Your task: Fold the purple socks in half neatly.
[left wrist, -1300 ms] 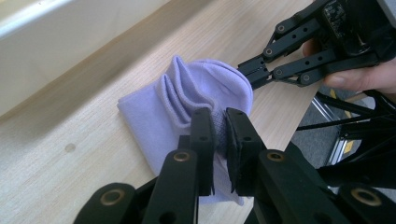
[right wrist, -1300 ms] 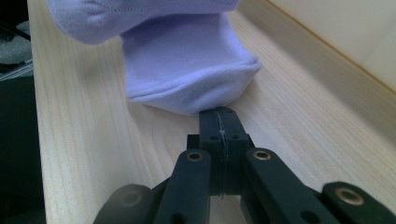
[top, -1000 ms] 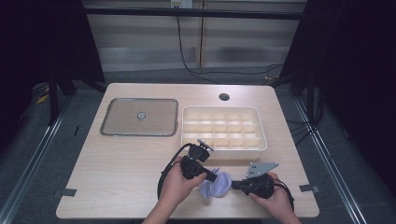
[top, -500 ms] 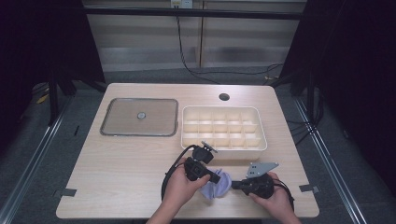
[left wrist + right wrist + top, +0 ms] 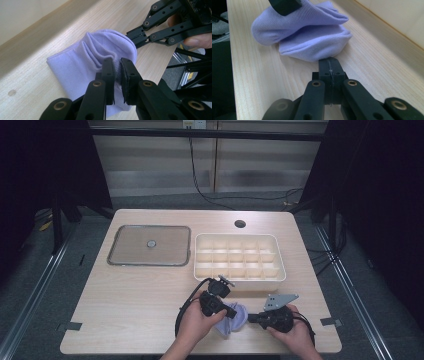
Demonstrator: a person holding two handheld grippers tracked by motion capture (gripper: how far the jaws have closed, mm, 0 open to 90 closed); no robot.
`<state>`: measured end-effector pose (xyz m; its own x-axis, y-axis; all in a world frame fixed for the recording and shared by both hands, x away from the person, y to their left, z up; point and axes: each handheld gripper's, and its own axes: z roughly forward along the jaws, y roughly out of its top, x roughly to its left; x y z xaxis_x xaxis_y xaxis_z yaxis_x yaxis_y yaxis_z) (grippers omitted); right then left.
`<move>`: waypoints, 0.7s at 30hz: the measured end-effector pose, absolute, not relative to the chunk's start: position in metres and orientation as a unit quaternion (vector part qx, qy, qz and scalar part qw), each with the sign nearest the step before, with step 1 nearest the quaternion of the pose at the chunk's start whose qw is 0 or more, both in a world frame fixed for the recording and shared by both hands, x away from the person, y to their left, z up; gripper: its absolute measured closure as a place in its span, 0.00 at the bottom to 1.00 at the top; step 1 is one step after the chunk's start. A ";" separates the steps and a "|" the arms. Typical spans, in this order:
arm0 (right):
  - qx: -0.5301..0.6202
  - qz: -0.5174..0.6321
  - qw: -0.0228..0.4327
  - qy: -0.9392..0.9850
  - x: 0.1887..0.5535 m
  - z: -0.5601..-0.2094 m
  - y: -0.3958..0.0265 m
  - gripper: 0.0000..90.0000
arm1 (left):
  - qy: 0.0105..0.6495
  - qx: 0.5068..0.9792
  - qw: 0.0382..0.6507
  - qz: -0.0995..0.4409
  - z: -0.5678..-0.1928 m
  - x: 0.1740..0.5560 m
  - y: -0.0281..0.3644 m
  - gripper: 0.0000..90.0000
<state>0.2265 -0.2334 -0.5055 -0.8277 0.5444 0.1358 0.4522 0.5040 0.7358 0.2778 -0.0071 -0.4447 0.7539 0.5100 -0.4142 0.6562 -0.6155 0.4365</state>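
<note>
Pale wood bench [image 5: 125, 305] under a dark room, and the action sat right at the near edge, in front of the cream divided organizer box [image 5: 240, 257], with the flat lid [image 5: 150, 245] lying off to the left, well apart from it all. Between the two hands lay a lilac sock [image 5: 235, 319], bunched and folded over on itself, resting on the bench.

The left tongs [image 5: 231, 312] came in from the sock's left and were clenched on a fold of the fabric; the left gripper view showed that fold pinched between the pads [image 5: 109, 72], the sock [image 5: 87, 65] spreading away ahead and to the left of them. The right tongs [image 5: 251, 318] sat on the opposite side, clamped fully together with nothing between them, tips just touching the sock's near edge in the right gripper view, where the sock [image 5: 312, 42] lay straight ahead of the right tongs [image 5: 329, 65].

So the sock lay between the two tongs, its longer run roughly across the bench from one to the other. Both hands were close, but the left already had hold. My read: any next fold or lift hinged on the right tongs parting and catching the free end facing them, since shut tips could only nudge it.
</note>
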 end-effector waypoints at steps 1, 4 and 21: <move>0.289 0.407 0.057 0.865 0.227 -0.506 -0.233 1.00 | 0.327 0.891 0.289 -0.124 -0.445 0.277 -0.008 0.91; 0.289 0.408 0.055 0.864 0.227 -0.506 -0.234 1.00 | 0.326 0.891 0.290 -0.125 -0.447 0.276 -0.009 0.91; 0.285 0.410 0.052 0.865 0.226 -0.506 -0.233 1.00 | 0.323 0.893 0.291 -0.120 -0.451 0.272 -0.015 0.90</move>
<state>0.2263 -0.2325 -0.5061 -0.8320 0.5359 0.1436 0.4502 0.5009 0.7392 0.2717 -0.0146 -0.4508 0.7630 0.5066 -0.4015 0.6459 -0.6223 0.4422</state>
